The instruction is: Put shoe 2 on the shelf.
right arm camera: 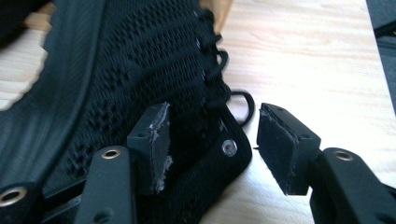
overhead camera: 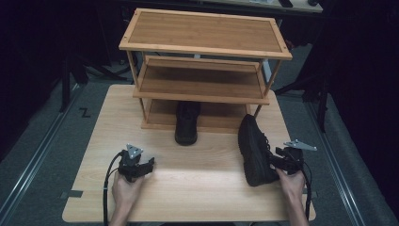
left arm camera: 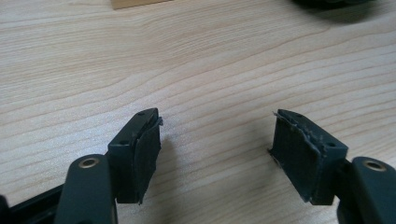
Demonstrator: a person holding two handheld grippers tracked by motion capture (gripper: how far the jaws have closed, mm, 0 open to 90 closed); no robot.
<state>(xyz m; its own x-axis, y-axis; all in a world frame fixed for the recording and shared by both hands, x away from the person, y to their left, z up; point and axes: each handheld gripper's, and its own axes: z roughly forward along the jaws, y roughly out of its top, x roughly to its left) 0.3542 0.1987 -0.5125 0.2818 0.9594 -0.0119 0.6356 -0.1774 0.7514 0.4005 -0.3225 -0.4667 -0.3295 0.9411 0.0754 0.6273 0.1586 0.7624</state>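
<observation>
A black mesh shoe (overhead camera: 254, 150) lies tipped on its side at the right of the table, its sole facing left. My right gripper (overhead camera: 276, 161) sits at its heel end with the jaws open. In the right gripper view the shoe (right arm camera: 140, 60) has its collar edge between the jaws of my right gripper (right arm camera: 212, 121); the left pad (right arm camera: 156, 140) lies against the mesh and the right pad (right arm camera: 278, 144) stands clear of it. My left gripper (overhead camera: 147, 165) rests low over the table at the left, open, and in its own view my left gripper (left arm camera: 217, 123) has bare wood between the jaws.
A three-tier wooden shoe rack (overhead camera: 202, 47) stands at the back of the table (overhead camera: 197, 193). A second black shoe (overhead camera: 187, 123) sits upright on its bottom shelf, toe sticking out toward me. Grey floor and rails flank the table.
</observation>
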